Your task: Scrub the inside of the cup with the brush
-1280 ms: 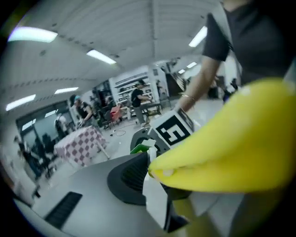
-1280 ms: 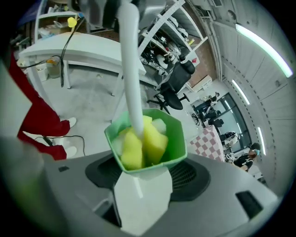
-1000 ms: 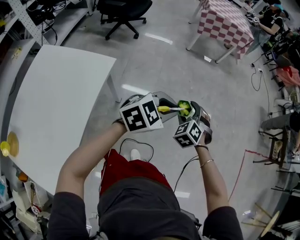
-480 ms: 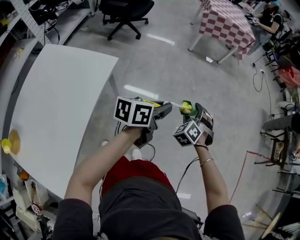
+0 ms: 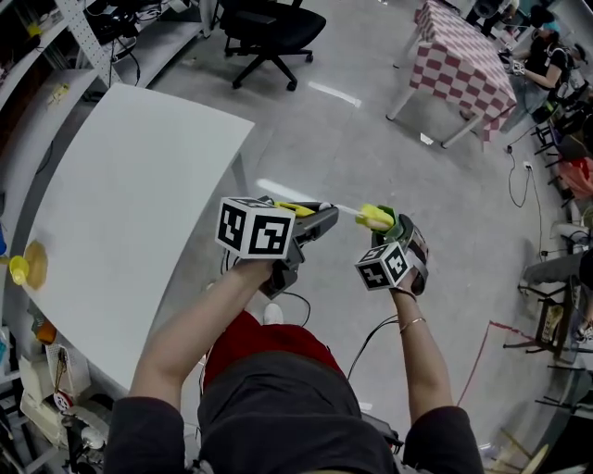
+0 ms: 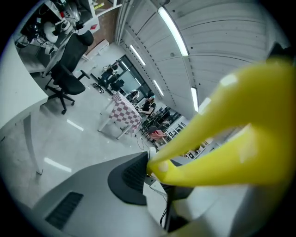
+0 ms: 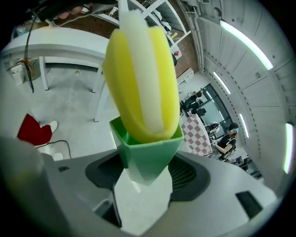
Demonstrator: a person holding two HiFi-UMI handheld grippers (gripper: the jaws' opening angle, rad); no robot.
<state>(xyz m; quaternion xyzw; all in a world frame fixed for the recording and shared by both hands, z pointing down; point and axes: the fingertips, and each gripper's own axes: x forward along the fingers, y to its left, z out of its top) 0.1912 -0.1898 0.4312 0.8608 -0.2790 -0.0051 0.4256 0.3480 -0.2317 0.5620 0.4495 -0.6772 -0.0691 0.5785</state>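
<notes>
Both grippers are held in mid-air over the floor, to the right of the table. My left gripper (image 5: 320, 216) (image 6: 157, 173) is shut on the brush's yellow handle (image 5: 295, 209) (image 6: 231, 139). A thin white shaft leads right to the yellow-and-white sponge head (image 5: 373, 218) (image 7: 141, 74). My right gripper (image 5: 397, 231) (image 7: 145, 173) is shut on a small green cup (image 7: 148, 150), its mouth facing the brush. The sponge's tip sits in the cup's mouth; most of it sticks out. In the head view the sponge and the gripper hide nearly all of the cup.
A white table (image 5: 120, 213) stands at the left, with a yellow object (image 5: 23, 268) at its far edge. A black office chair (image 5: 269, 28) and a checked-cloth table (image 5: 463, 65) stand further off. A cable (image 5: 296, 301) lies on the floor below the grippers.
The left gripper has drawn back to the left, pulling the sponge head partly out of the cup. Both hands have drifted slightly right.
</notes>
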